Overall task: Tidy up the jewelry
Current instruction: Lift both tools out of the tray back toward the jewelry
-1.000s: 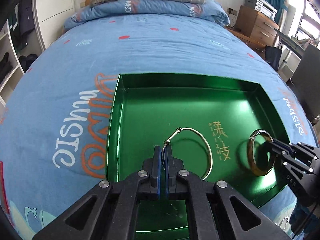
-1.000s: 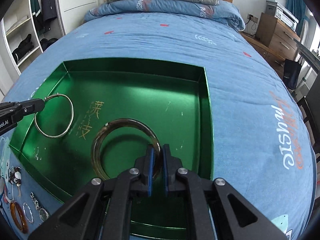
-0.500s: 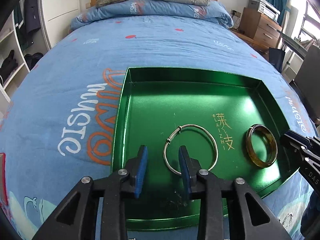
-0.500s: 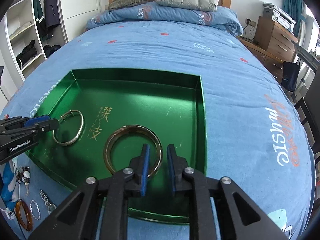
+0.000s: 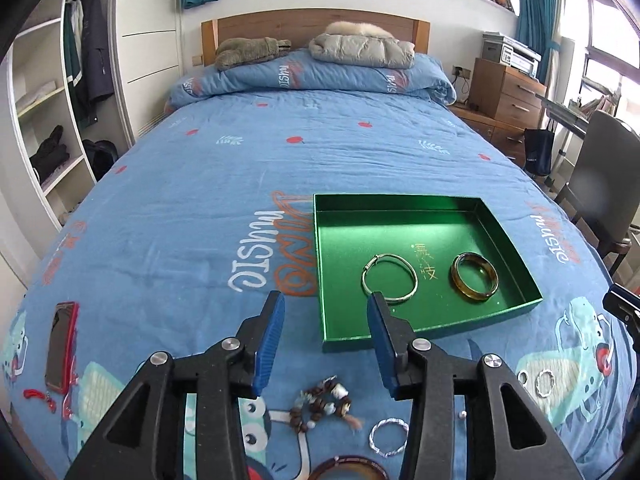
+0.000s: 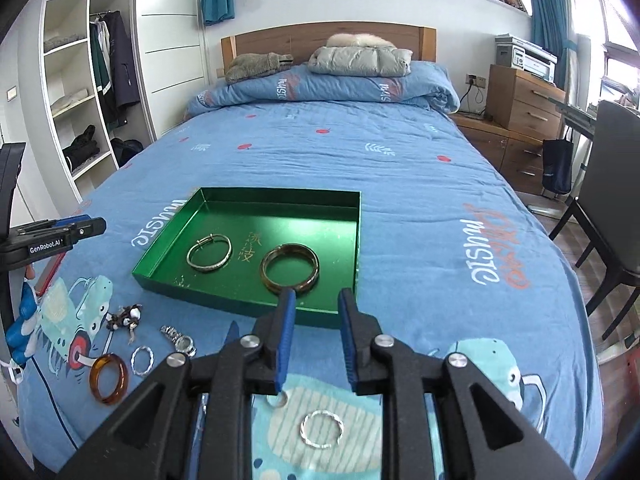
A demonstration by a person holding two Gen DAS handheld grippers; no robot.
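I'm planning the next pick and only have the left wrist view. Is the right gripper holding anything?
Observer: No. The right gripper is open and empty, hovering just short of the green tray's near wall.
Operator: Is any piece on the bedspread hidden from me?
Observer: Yes, a metal wristwatch lies just right of the beaded bracelet.
Operator: Anything close under the right gripper?
Observer: A small plain ring lies partly behind its left finger, beside a larger twisted ring.
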